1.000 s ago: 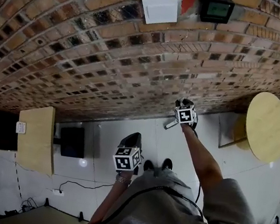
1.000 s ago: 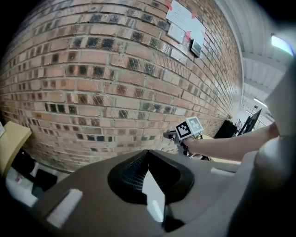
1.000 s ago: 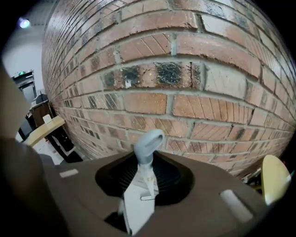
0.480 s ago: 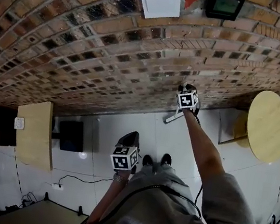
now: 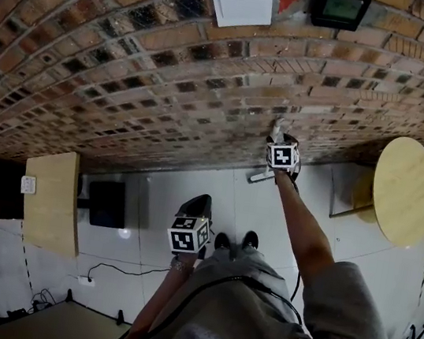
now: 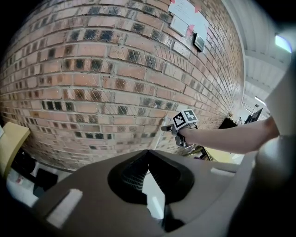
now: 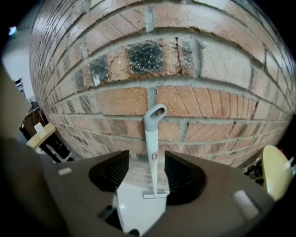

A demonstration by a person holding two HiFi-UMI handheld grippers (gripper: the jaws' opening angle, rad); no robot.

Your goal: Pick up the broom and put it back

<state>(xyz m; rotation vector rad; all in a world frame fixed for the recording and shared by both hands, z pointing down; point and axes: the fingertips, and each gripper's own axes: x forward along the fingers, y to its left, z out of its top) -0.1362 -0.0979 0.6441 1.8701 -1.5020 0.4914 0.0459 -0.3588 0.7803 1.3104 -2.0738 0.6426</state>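
Observation:
A white broom (image 7: 152,139) with a grey loop at its top stands upright against the brick wall (image 7: 208,106), its narrow head (image 7: 155,195) on the white floor. My right gripper (image 7: 148,173) is around the handle and its jaws are opening; the pads stand off it on both sides. From the head view the handle (image 5: 280,129) pokes up past the right gripper (image 5: 280,142) at the foot of the wall. My left gripper (image 5: 197,205) hangs lower, near the person's feet, its fingertips (image 6: 148,152) together on nothing.
A round wooden table (image 5: 405,190) stands to the right. A wooden cabinet (image 5: 52,199) and a black box (image 5: 107,202) are at the left, with a cable (image 5: 112,270) on the floor. A white box (image 5: 242,2) and a black device (image 5: 338,7) hang on the wall.
The right gripper has edged toward the wall, and the broom's handle top now shows above it against the bricks. The left gripper has stayed put.

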